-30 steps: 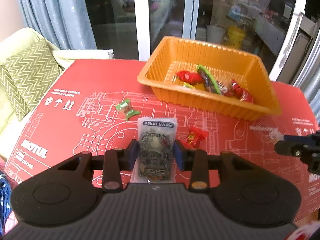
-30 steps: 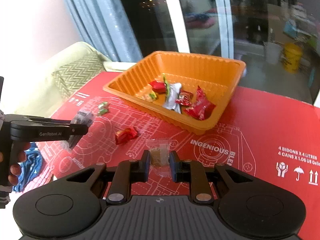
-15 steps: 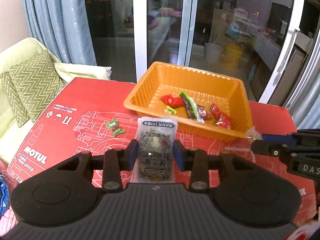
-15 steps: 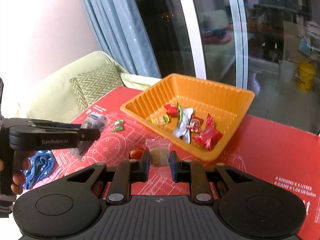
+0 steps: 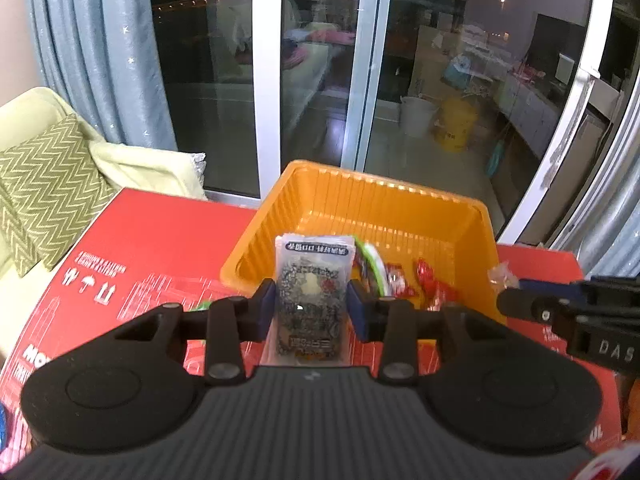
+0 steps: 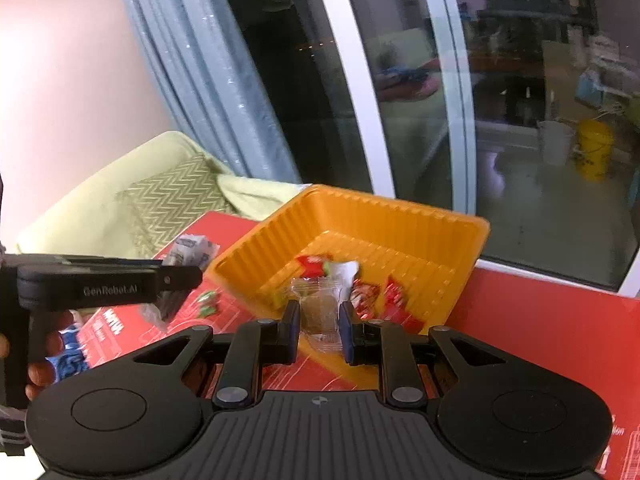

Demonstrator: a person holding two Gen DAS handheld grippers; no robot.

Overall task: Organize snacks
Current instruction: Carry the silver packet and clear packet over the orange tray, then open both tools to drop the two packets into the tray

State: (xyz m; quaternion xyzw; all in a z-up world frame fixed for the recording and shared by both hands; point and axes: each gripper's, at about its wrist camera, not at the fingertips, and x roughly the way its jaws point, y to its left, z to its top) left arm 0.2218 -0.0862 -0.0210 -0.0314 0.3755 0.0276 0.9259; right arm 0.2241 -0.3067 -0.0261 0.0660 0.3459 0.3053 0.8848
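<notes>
Left gripper point(image 5: 311, 307) has its fingers point(image 5: 266, 307) clamped on the long sides of a dark seaweed packet point(image 5: 313, 280), long axis running straight out toward 12 o'clock. Right gripper point(image 6: 319, 325) is pinched narrow on a small clear-wrapped snack point(image 6: 318, 309), same idea. Both are off the red table point(image 5: 160, 236) and the orange tray point(image 5: 384, 208) sits dead ahead at 12 for each, with a few red and green candies point(image 5: 430, 284) already inside. The left looks a touch nearer the tray's near rim. One green candy point(image 6: 208, 304) is still lying on the table at about 10 o'clock from the right fingers. Probably just carry forward and let go.
</notes>
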